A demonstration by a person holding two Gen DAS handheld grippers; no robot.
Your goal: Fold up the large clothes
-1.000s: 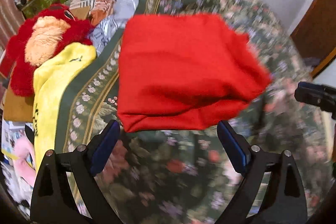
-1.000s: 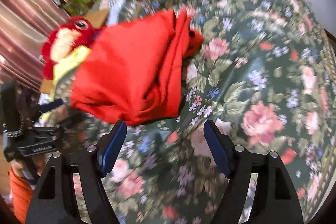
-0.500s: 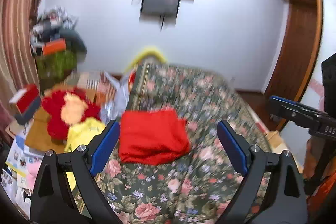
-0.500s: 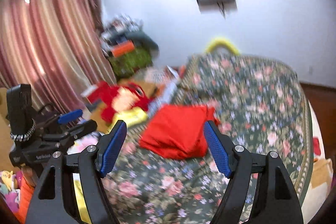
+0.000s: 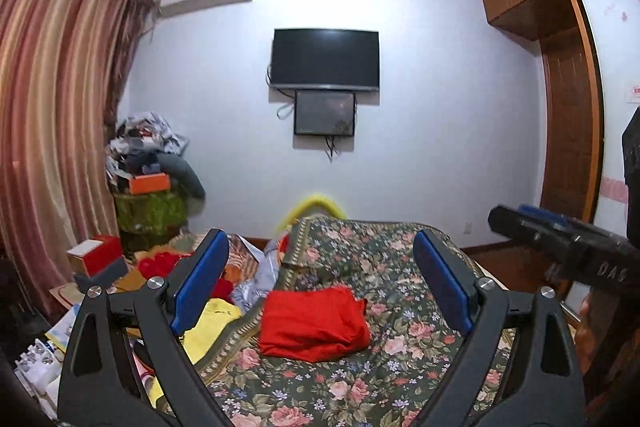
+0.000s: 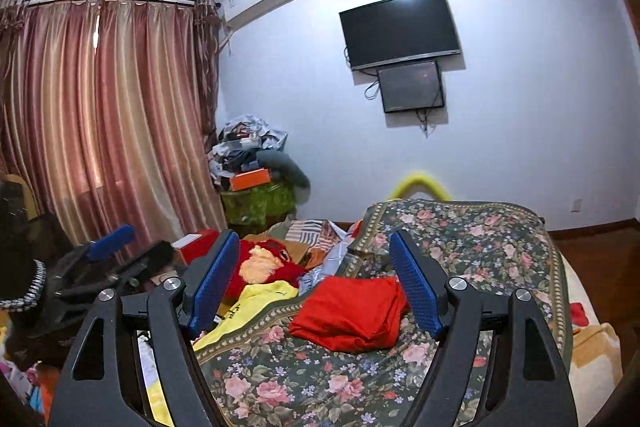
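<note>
A red garment (image 5: 314,323) lies folded into a compact rectangle on the floral bedspread (image 5: 384,379); it also shows in the right wrist view (image 6: 348,311). My left gripper (image 5: 320,279) is open and empty, held well back and above the bed. My right gripper (image 6: 314,281) is open and empty too, also raised away from the garment. The right gripper's body (image 5: 560,243) shows at the right of the left wrist view; the left gripper's body (image 6: 100,263) shows at the left of the right wrist view.
A yellow cloth (image 5: 208,327) and a red plush toy (image 6: 264,265) lie at the bed's left edge among clutter. A pile of boxes and clothes (image 5: 148,179) stands by the curtain (image 6: 100,123). A TV (image 5: 325,59) hangs on the far wall. A wooden wardrobe (image 5: 568,131) stands at the right.
Both grippers have pulled back and tilted up from close over the red garment. The garment stays folded on the bed and now looks small and distant.
</note>
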